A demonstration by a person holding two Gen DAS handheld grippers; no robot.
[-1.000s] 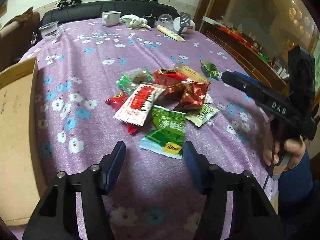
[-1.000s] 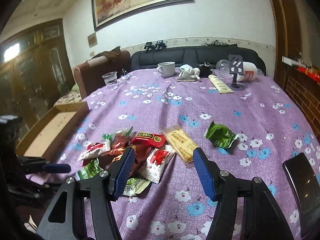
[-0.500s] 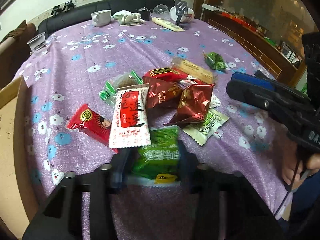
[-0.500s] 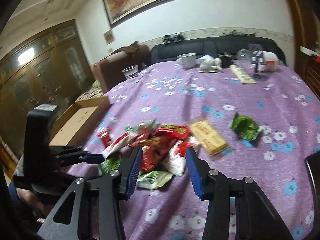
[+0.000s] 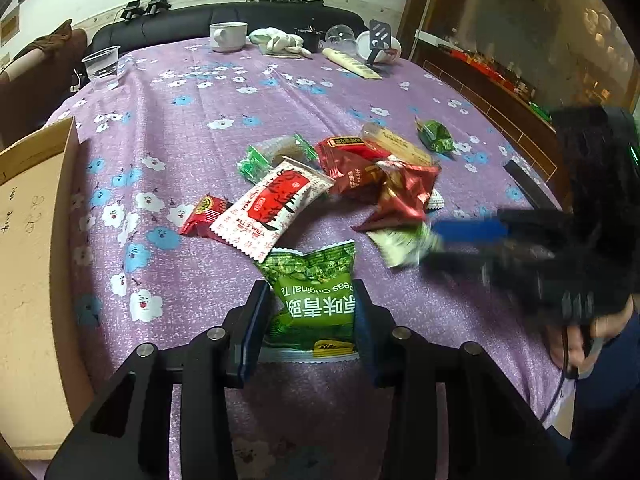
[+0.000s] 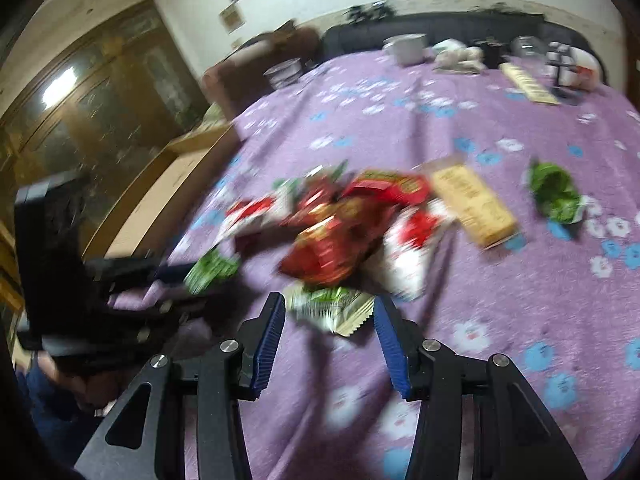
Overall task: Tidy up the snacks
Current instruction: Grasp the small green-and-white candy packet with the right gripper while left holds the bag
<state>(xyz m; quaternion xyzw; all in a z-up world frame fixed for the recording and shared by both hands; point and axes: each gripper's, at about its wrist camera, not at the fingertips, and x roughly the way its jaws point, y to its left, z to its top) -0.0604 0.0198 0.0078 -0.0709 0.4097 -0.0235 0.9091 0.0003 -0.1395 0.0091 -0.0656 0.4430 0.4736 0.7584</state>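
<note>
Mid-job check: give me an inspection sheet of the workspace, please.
Surface: purple flowered tablecloth, wrinkled.
Job's things: snack pile mid-table; crumpled green packet apart from it; cardboard box at the left edge.
Clutter: mug, plastic cup, white cloth at the far edge.
Grippers: left gripper has just closed on the green pea packet; right gripper has just closed around the pale green packet.
Cables: thin cable below the right gripper's handle.
Surroundings: black sofa, wooden cabinet.
</note>
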